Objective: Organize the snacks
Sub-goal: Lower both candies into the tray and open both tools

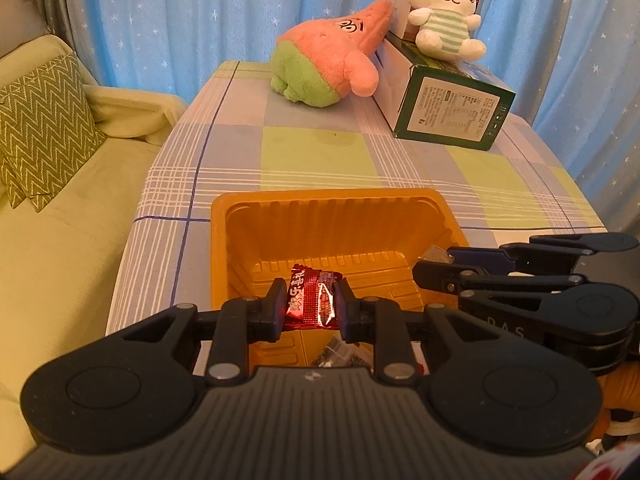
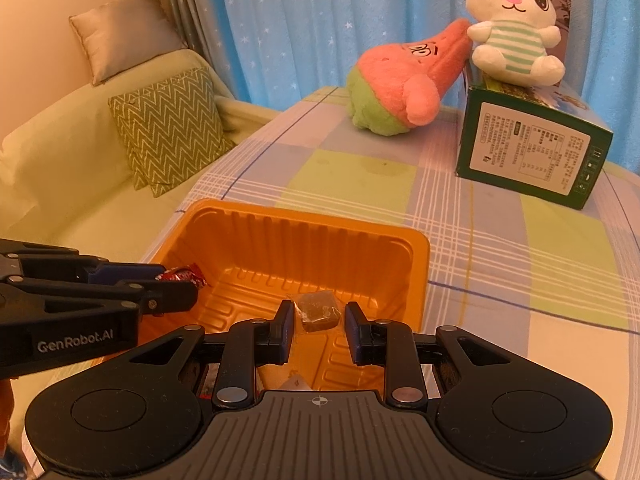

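Orange plastic, ribbed along its walls, forms the tray (image 1: 240, 216) sitting near the front edge of the bench (image 1: 320, 152), which is covered in a checked cloth. Over the tray, the left gripper (image 1: 310, 306) pinches a red foil snack packet (image 1: 312, 300) between its pads. Just beside it, the right gripper (image 2: 316, 316) holds a small clear-wrapped brown snack (image 2: 318, 308) between its fingers, also above the tray. At the far edge lie a pink and green plush (image 1: 332, 60), a green box (image 1: 452, 114) and a white rabbit plush (image 1: 444, 12) on top of it.
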Demonstrator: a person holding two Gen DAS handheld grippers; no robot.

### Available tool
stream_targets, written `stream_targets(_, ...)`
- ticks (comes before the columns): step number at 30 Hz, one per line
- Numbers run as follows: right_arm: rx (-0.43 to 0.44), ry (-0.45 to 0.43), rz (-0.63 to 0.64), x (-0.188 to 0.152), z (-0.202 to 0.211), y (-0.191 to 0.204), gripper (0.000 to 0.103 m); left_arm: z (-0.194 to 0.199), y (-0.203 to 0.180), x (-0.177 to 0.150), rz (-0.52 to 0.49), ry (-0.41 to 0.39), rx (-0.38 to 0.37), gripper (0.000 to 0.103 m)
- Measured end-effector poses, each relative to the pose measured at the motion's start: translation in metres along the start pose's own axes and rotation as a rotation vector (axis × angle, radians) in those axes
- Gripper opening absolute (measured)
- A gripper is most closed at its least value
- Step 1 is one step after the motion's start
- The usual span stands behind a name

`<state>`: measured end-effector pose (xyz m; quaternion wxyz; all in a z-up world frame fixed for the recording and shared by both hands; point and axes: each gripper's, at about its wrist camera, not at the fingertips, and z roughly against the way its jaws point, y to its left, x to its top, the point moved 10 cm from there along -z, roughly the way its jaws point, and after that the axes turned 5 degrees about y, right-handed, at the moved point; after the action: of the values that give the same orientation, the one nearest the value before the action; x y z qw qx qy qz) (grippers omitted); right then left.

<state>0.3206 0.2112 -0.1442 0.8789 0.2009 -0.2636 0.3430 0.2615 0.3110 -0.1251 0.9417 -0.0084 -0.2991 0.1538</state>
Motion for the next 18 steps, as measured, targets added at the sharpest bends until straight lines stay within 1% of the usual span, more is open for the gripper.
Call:
stream_targets(10, 0.002, 0.021, -0.016, 0.004, -0.013, -0.009, 0.027, -0.018, 0.002, 0.009, -0.01, 0.025, -0.004, 0.023)
stream_targets(11, 0.002, 0.023, -0.019, 0.004, -0.014, -0.01, 0.027, -0.019, 0.003, 0.01, -0.008, 0.023, -0.003, 0.028)
stream_targets(13, 0.005, 0.027, -0.025, 0.002, -0.015, -0.01, 0.027, -0.017, 0.006, 0.01, 0.0, 0.018, -0.005, 0.033)
stream_targets(18, 0.012, 0.03, -0.029, 0.0, -0.016, -0.011, 0.027, -0.009, 0.012, 0.009, -0.001, 0.003, 0.015, 0.033)
